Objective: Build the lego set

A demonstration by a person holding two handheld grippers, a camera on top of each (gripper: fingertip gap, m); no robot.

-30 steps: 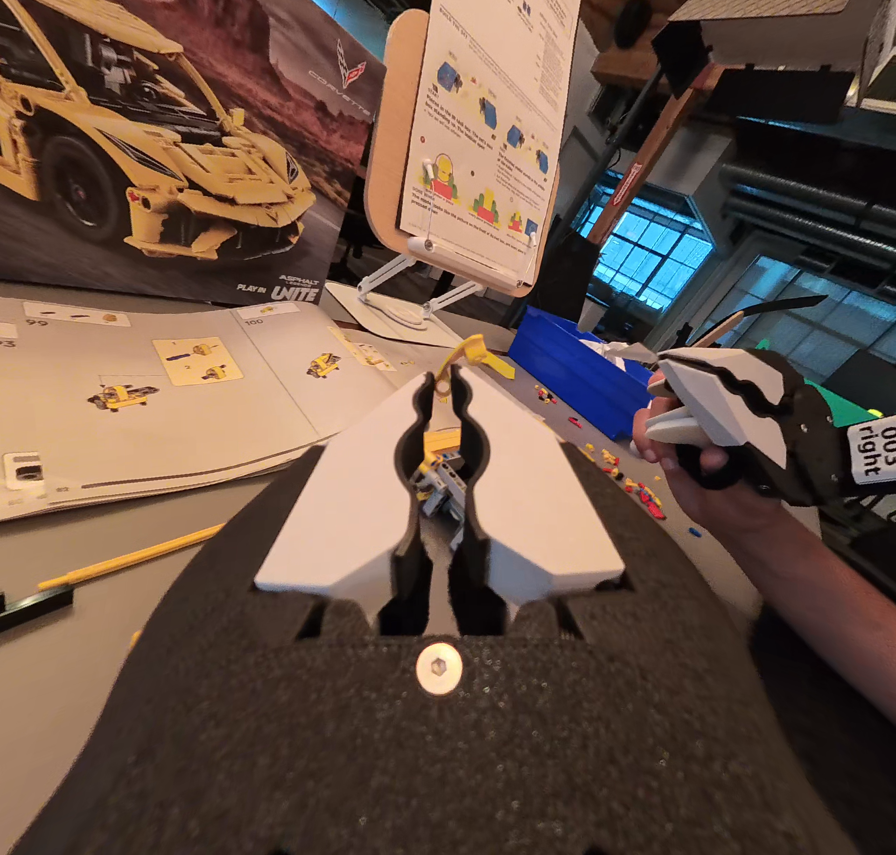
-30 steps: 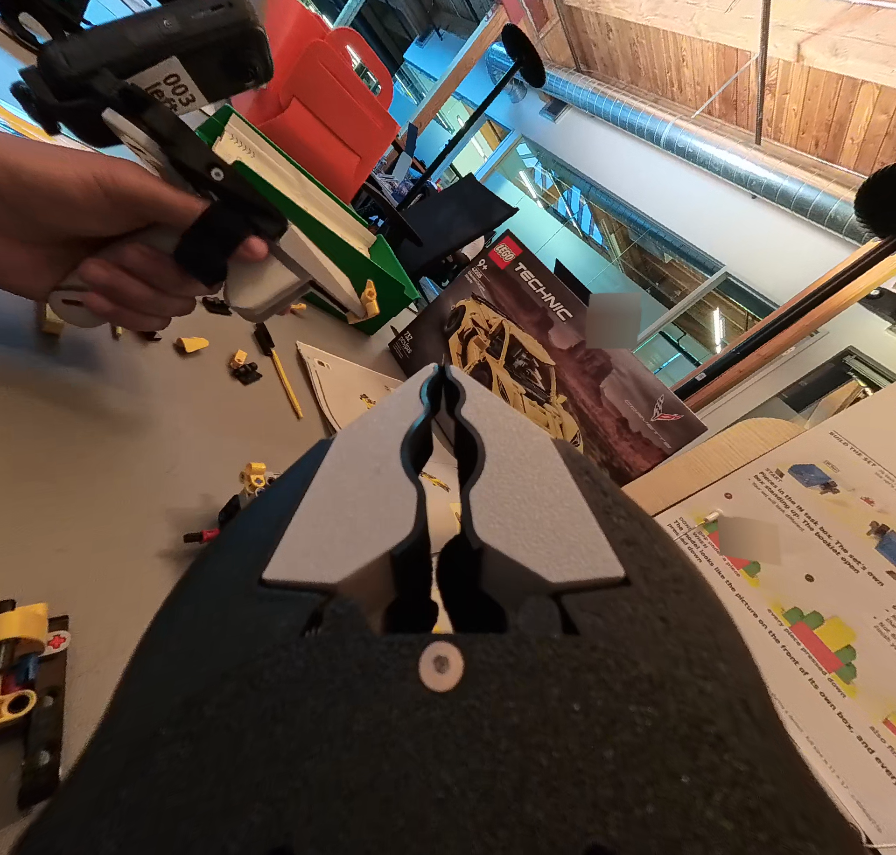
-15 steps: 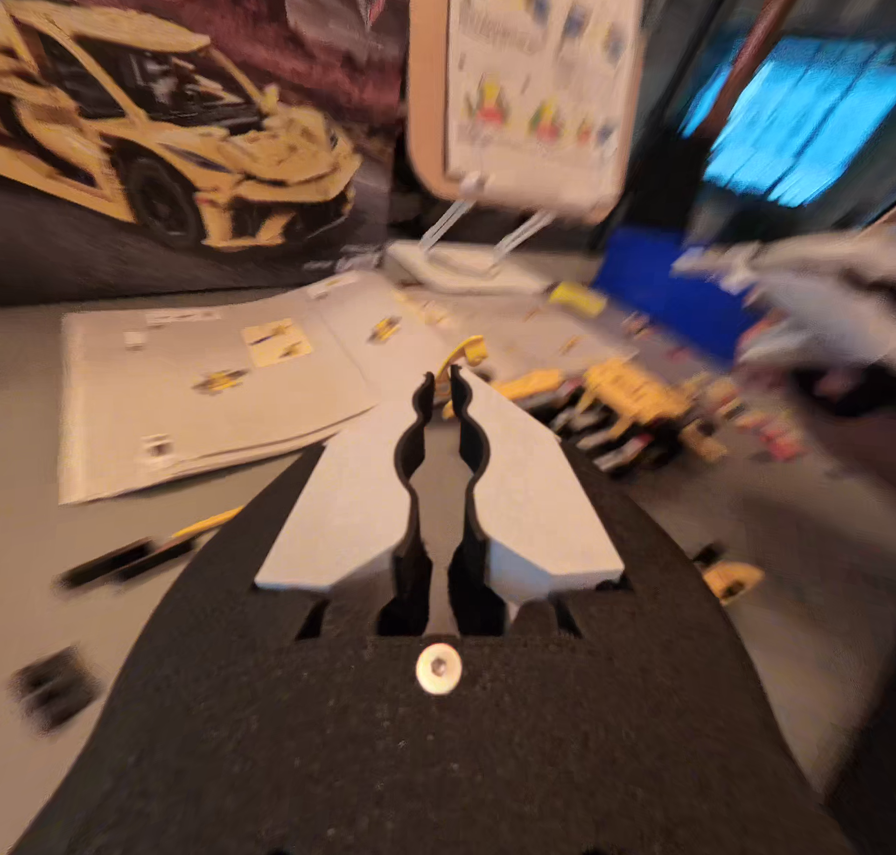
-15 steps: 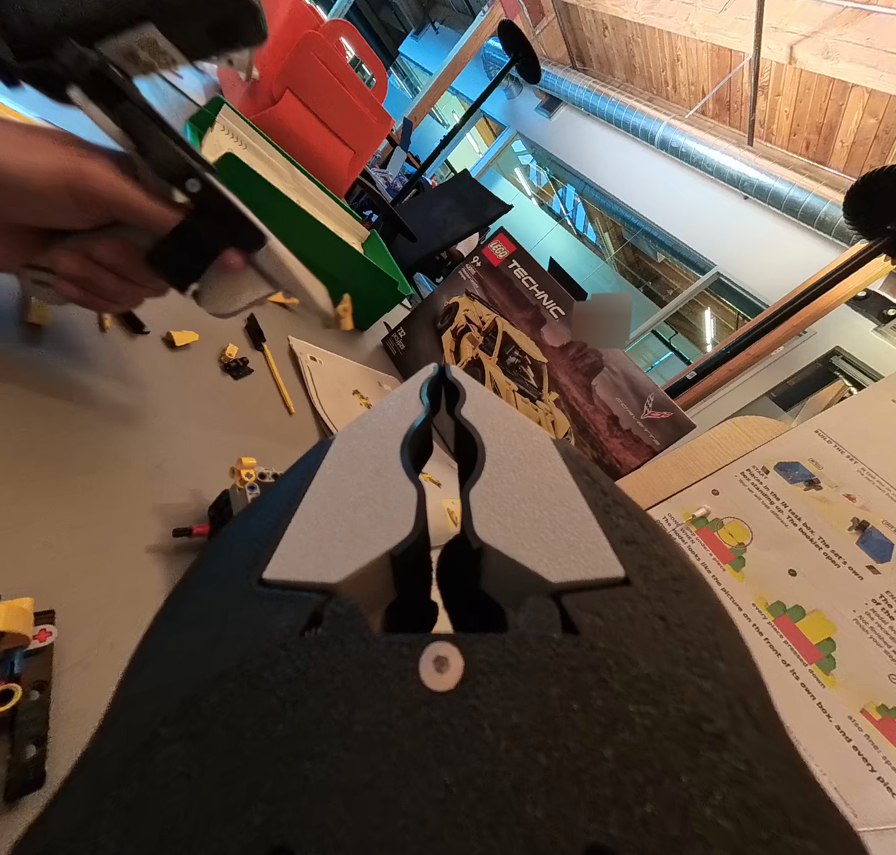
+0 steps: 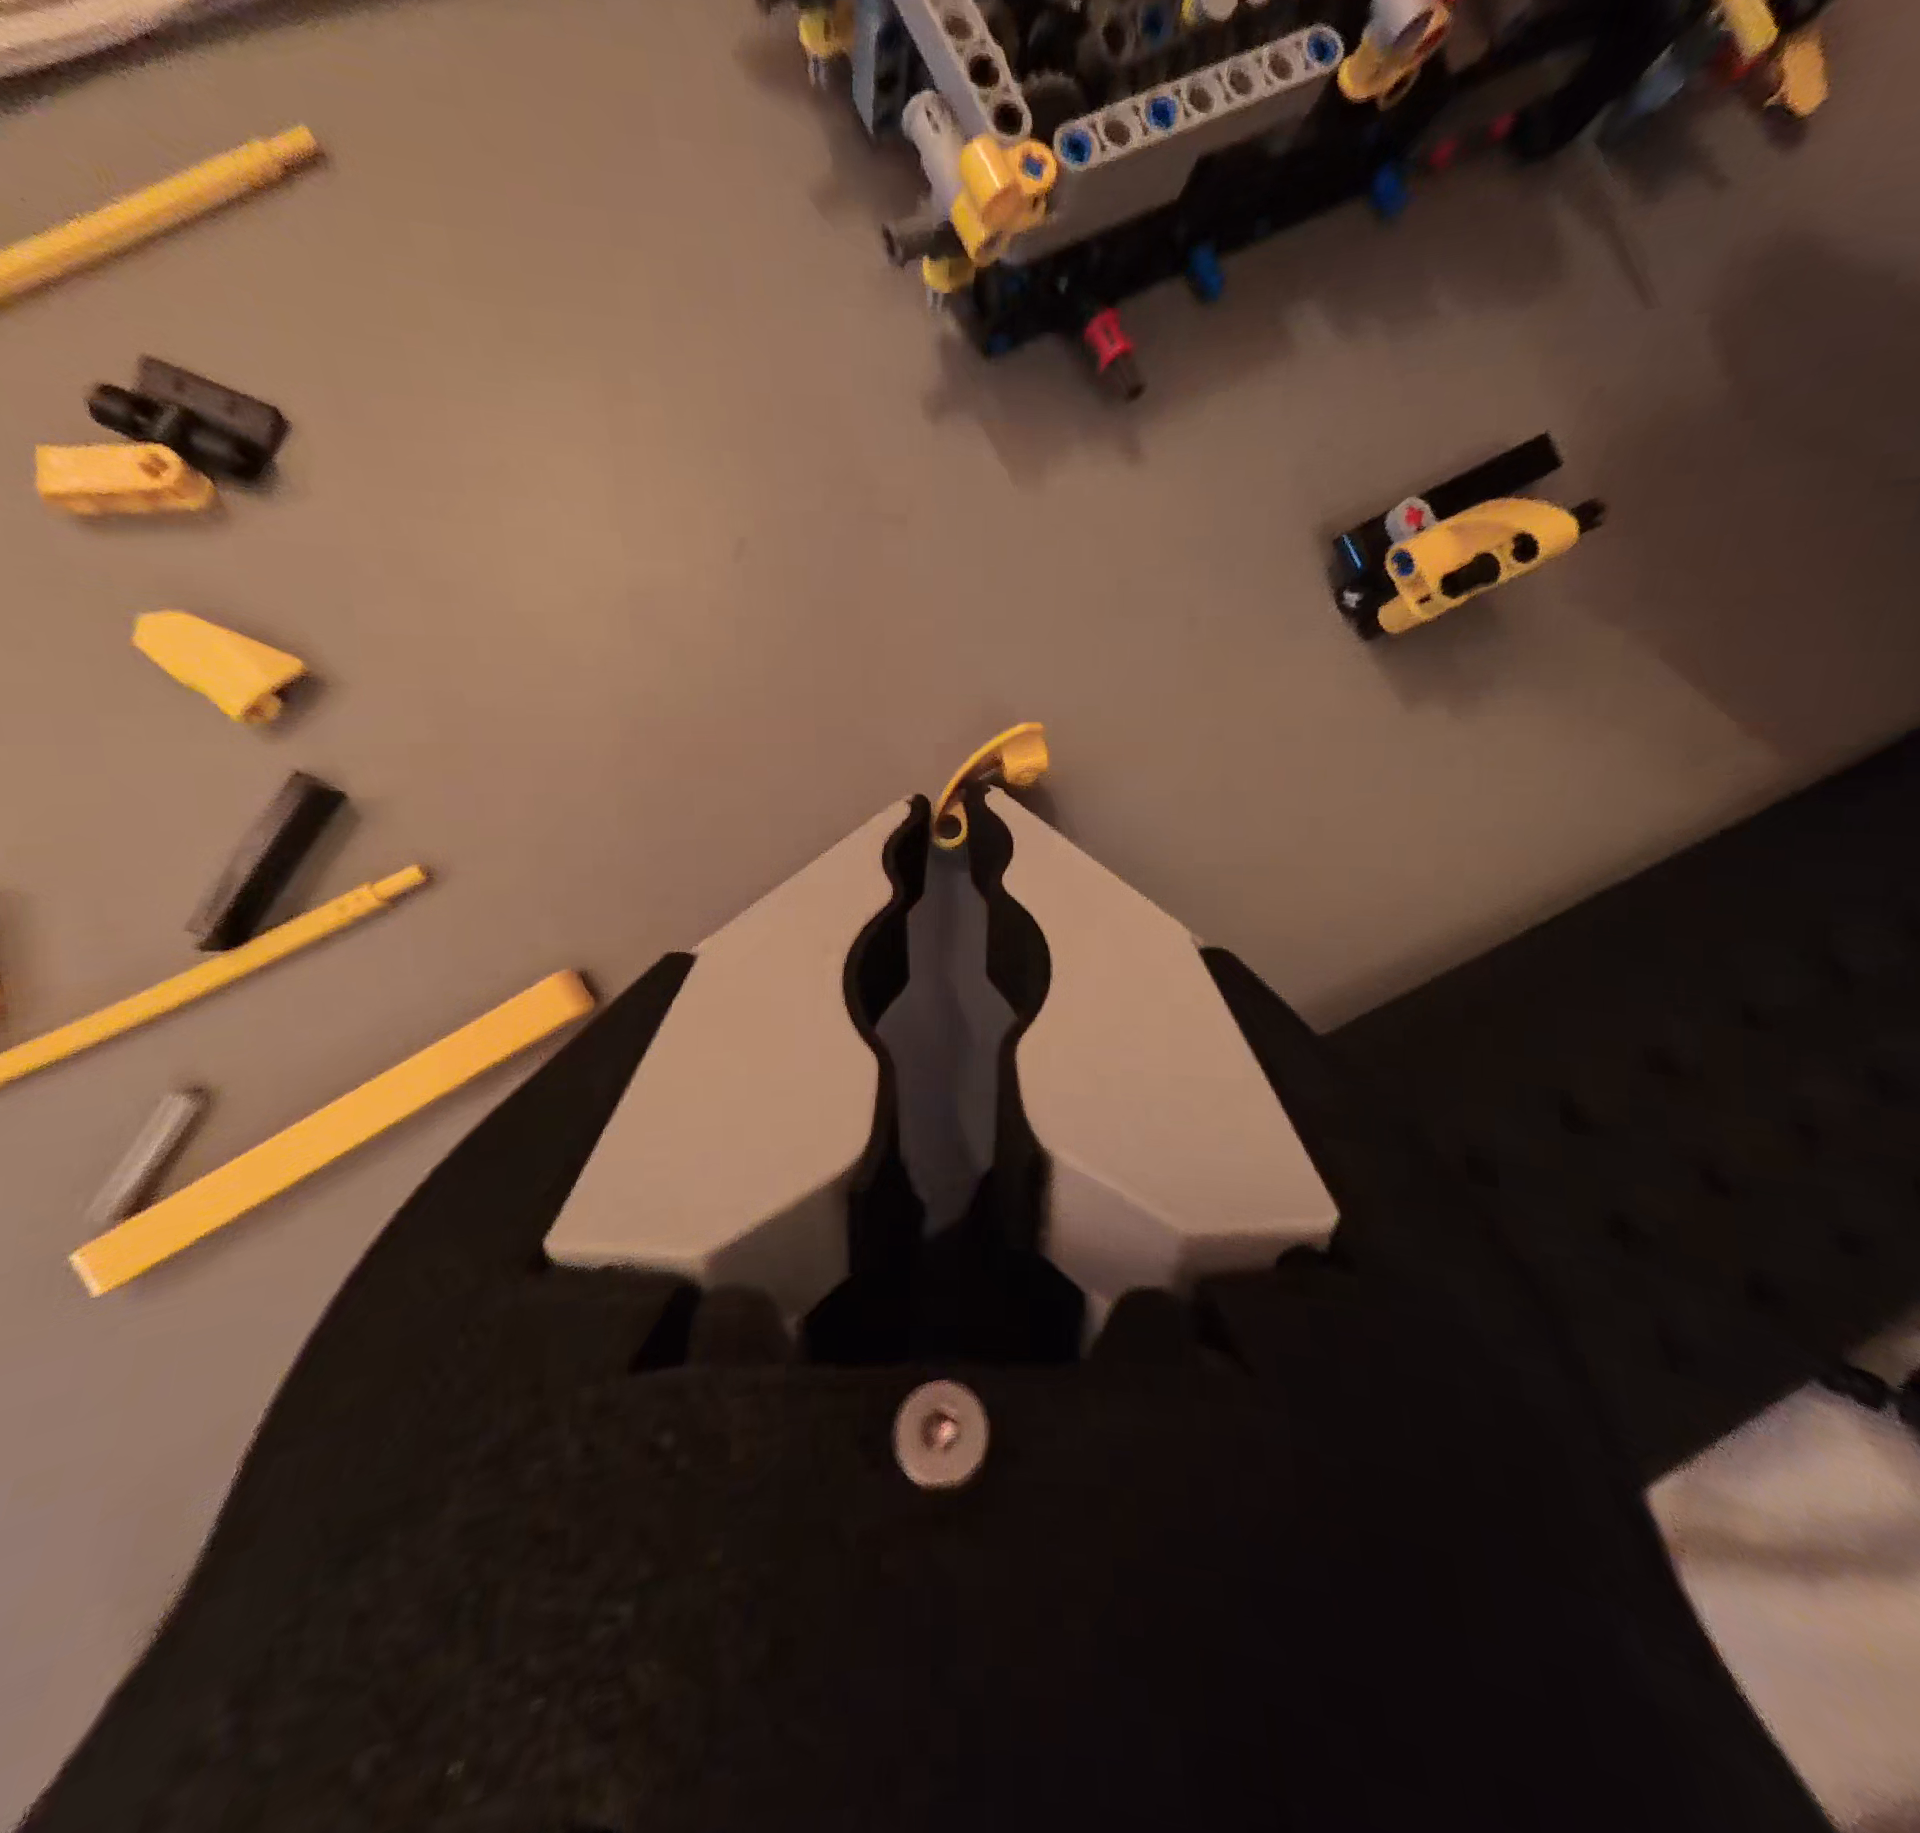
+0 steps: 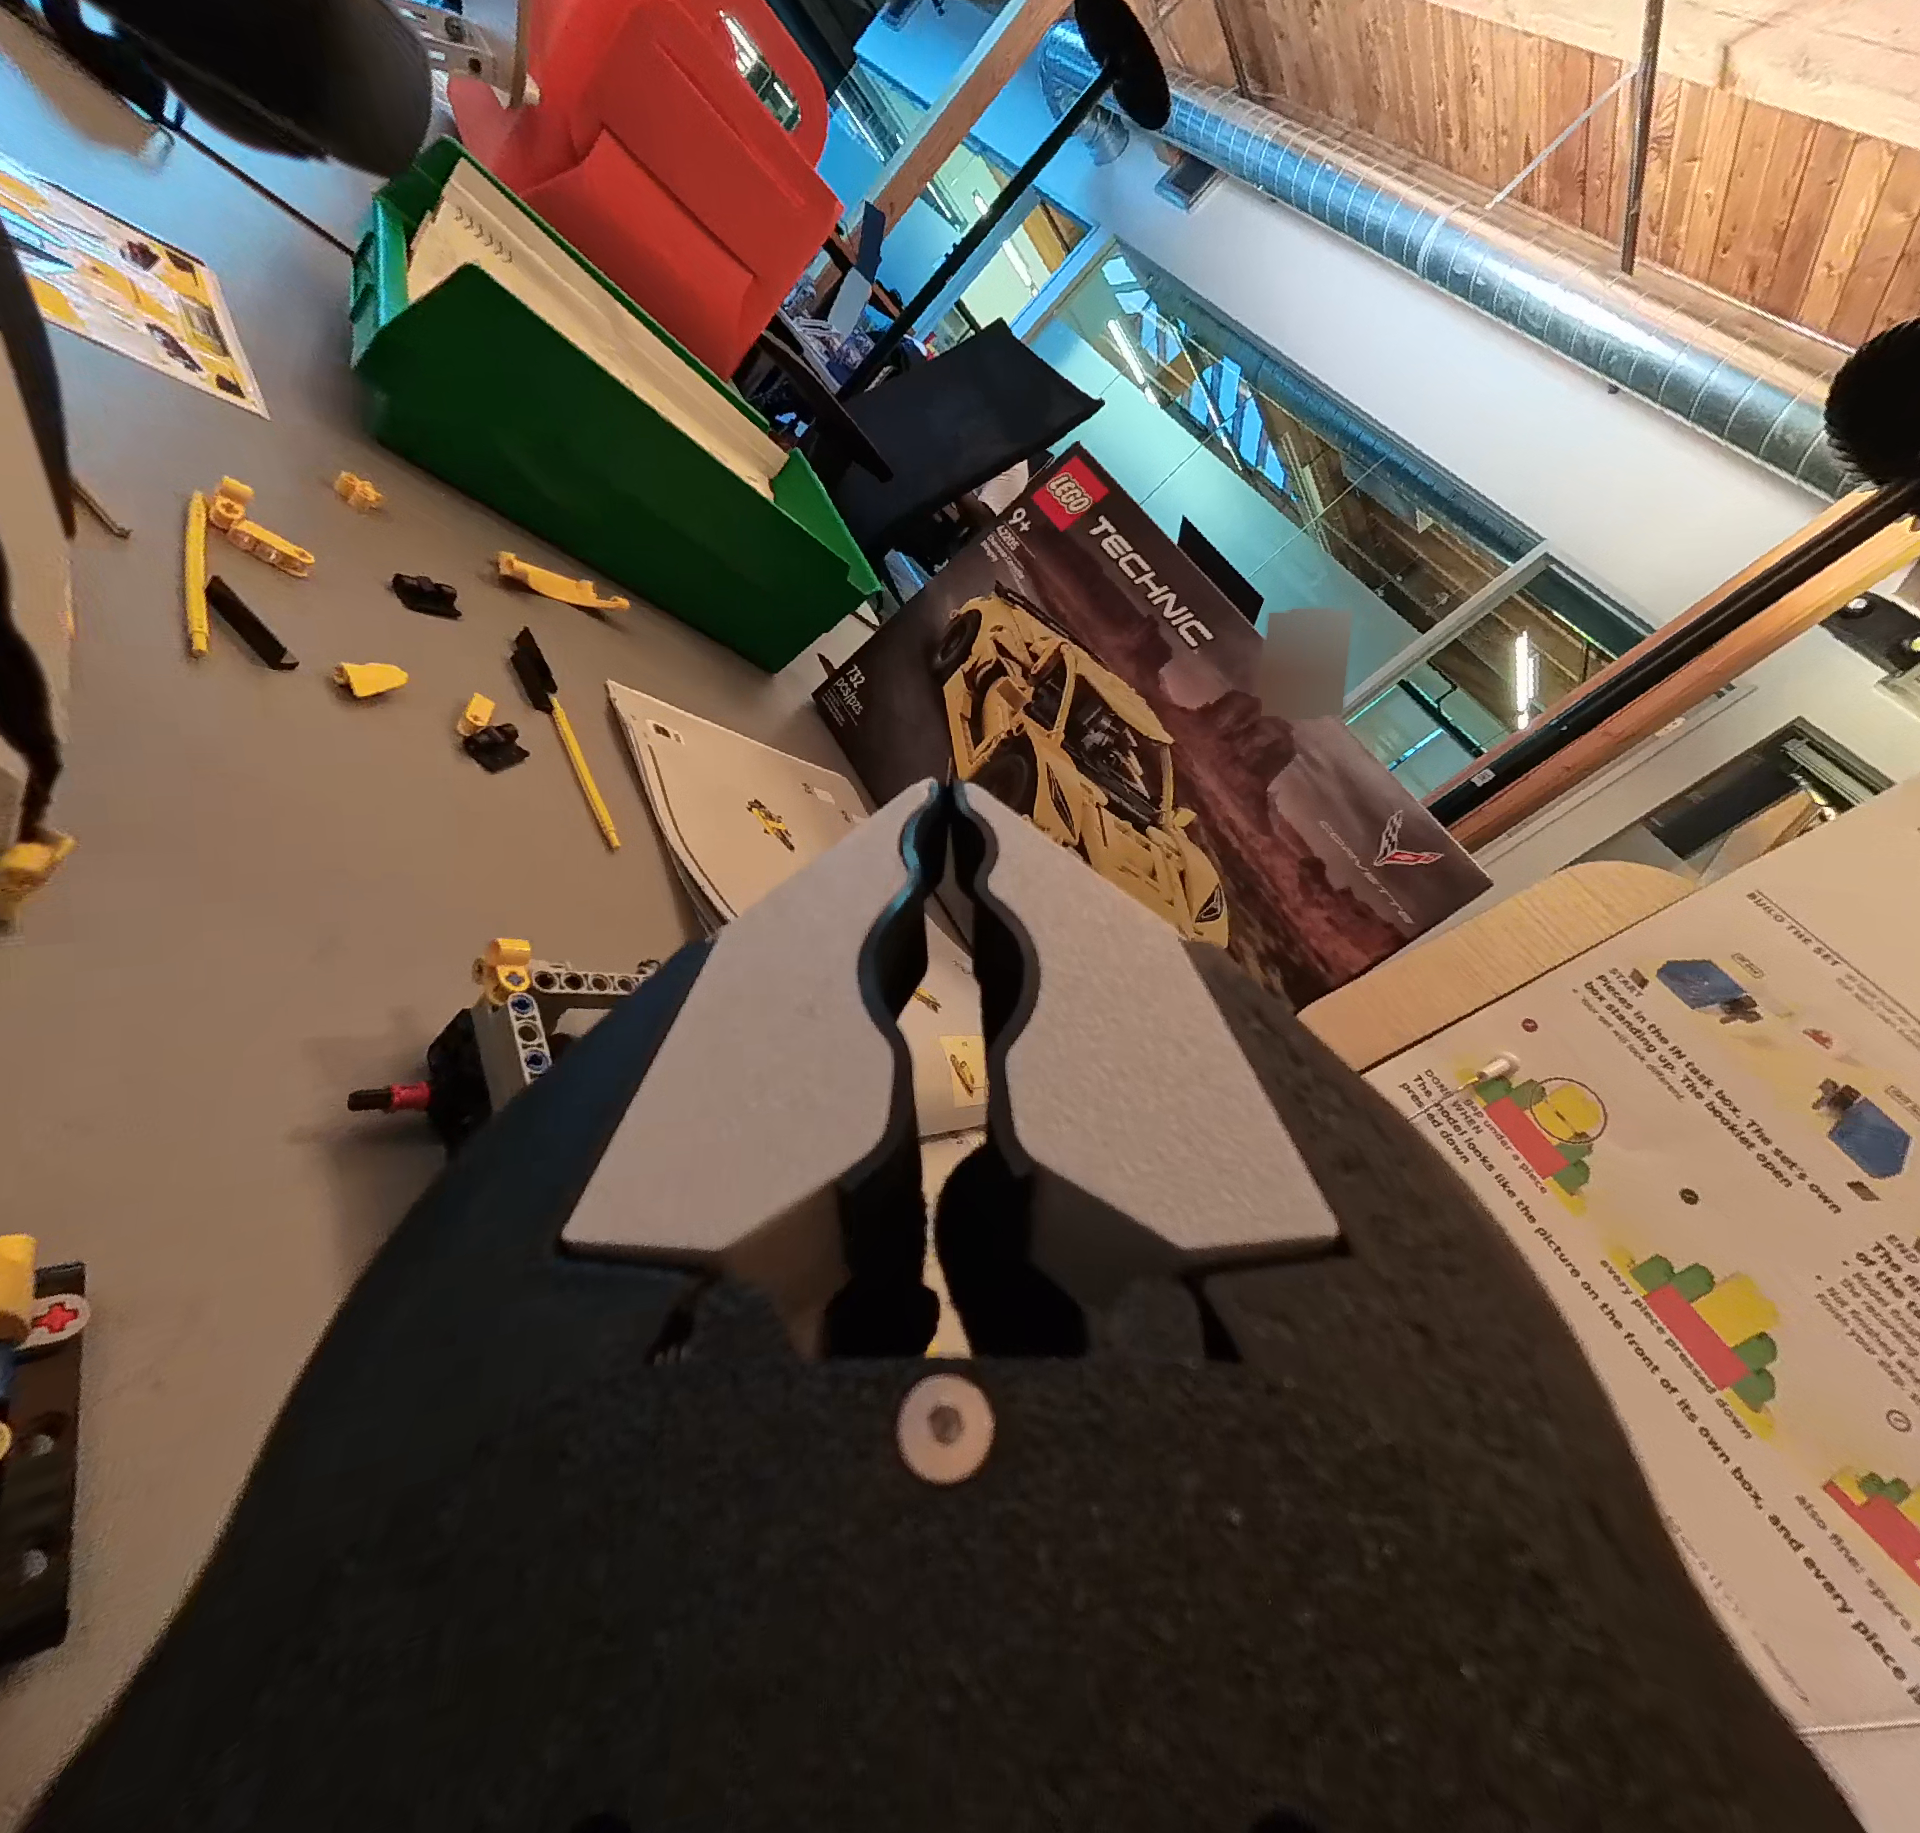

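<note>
Room: wooden plank ceiling (image 6: 1558, 69) with a ribbed silver duct (image 6: 1455, 256) and glass-walled bays, high above and beyond the right tongs.
Surface: flat grey tabletop (image 5: 623, 557) under both tongs, strewn with loose pieces.
Box: dark cardboard set box picturing a yellow car (image 6: 1122, 744), standing straight ahead of the right tongs' tips.
Bins: green plastic bin holding white booklets (image 6: 582, 433), ahead and left of the right tongs; red bin (image 6: 665, 152) behind it.
Sheet: white printed instruction sheet on a pale wooden board (image 6: 1683, 1212), right of the right tongs.
Booklet: open white instruction booklet (image 6: 727, 807), just ahead of the right tongs.
Model: half-built black, grey and yellow lego chassis (image 5: 1195, 100), on the table well ahead of the left tongs.
Loose parts: long flat yellow beam (image 5: 332, 1139) and thin yellow axle (image 5: 208, 973), left of the left tongs.
Left tongs (image 5: 951, 812): clamped on a small curved yellow lego piece (image 5: 992, 770), held above the table.
Right tongs (image 6: 948, 796): tips together, nothing between them.
</note>
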